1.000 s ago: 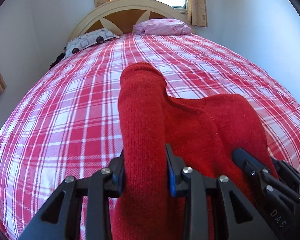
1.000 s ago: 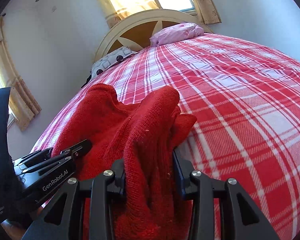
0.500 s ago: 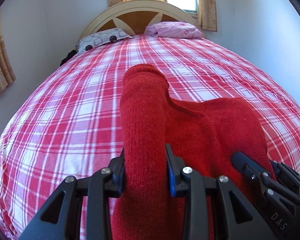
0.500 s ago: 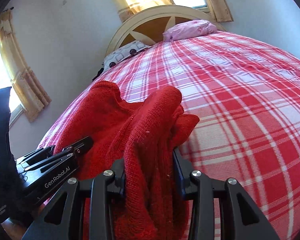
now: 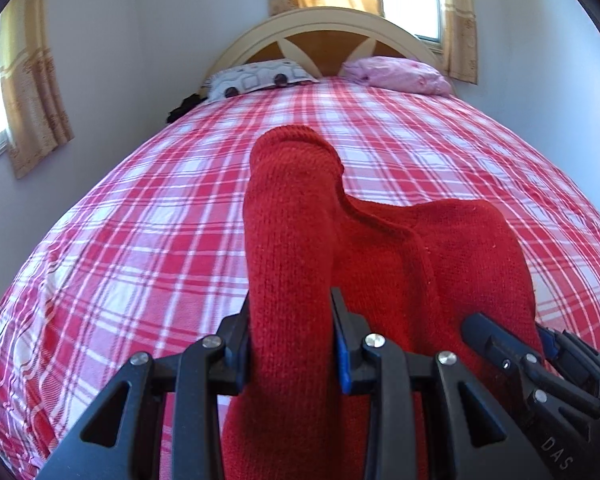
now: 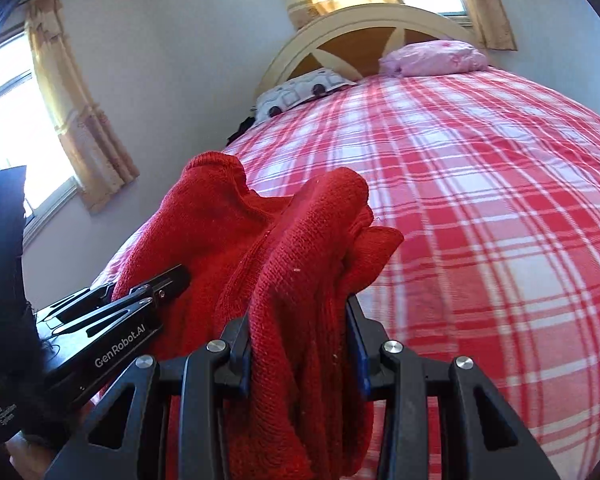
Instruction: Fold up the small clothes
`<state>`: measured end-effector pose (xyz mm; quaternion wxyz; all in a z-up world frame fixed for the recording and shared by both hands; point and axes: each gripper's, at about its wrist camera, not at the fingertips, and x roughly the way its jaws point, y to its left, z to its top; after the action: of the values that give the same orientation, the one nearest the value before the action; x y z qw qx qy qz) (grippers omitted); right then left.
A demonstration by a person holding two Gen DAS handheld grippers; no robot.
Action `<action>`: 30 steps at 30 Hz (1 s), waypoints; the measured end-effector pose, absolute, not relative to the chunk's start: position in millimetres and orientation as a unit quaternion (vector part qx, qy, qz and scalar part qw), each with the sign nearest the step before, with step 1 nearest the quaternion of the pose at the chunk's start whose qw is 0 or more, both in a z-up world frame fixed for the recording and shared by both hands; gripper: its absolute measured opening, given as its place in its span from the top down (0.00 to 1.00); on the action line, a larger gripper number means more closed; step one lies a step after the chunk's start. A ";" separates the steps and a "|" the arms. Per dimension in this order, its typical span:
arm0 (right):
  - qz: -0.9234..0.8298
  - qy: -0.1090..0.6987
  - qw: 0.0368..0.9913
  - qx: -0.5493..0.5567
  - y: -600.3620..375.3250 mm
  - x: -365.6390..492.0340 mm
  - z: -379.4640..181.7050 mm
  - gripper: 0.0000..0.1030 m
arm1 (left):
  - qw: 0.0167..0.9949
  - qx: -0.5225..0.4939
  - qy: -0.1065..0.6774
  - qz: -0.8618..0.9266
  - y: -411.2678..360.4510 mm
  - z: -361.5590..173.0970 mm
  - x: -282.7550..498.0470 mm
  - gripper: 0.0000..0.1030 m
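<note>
A red knitted garment (image 5: 292, 240) hangs over the red-and-white plaid bed (image 5: 140, 240), held up between both grippers. My left gripper (image 5: 292, 340) is shut on one thick roll of the knit, which stands up between its blue pads. My right gripper (image 6: 298, 344) is shut on another bunched part of the red garment (image 6: 300, 264). The two grippers are side by side: the right gripper (image 5: 540, 364) shows at the lower right of the left wrist view, and the left gripper (image 6: 132, 308) shows at the lower left of the right wrist view. The garment's lower part is hidden below the fingers.
At the head of the bed lie a patterned pillow (image 5: 256, 78) and a pink pillow (image 5: 396, 76) against a cream and brown headboard (image 5: 320, 36). Curtained windows (image 5: 28, 76) sit on the left wall and behind the headboard. White walls close in on both sides.
Both grippers have swung together with the garment, so the headboard and pillows have shifted right in both views and the left window has come into sight. The grips are unchanged.
</note>
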<state>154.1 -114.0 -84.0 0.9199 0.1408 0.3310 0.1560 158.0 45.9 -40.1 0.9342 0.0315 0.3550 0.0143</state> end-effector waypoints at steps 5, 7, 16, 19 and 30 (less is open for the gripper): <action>0.177 0.331 0.918 0.130 -85.6 160.5 -80.9 0.62 | 0.935 0.020 0.353 0.043 70.4 -39.9 157.7 0.67; 0.187 0.328 0.917 0.128 -75.3 162.2 -79.0 0.62 | 0.934 0.017 0.352 0.052 78.6 -40.4 156.6 0.67; 0.212 0.328 0.912 0.125 -43.6 174.8 -77.5 0.62 | 0.934 0.000 0.349 0.079 111.3 -39.6 158.5 0.67; 0.216 0.329 0.911 0.125 -37.3 175.8 -79.4 0.62 | 0.933 -0.001 0.349 0.084 116.9 -40.1 159.4 0.67; 0.220 0.334 0.908 0.125 -24.4 188.1 -84.0 0.62 | 0.933 0.007 0.348 0.089 128.4 -42.0 172.3 0.67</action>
<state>188.1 -24.4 -84.0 0.9082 0.1246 0.3337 0.2196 172.3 128.4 -42.0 0.9331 0.0068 0.3483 0.0894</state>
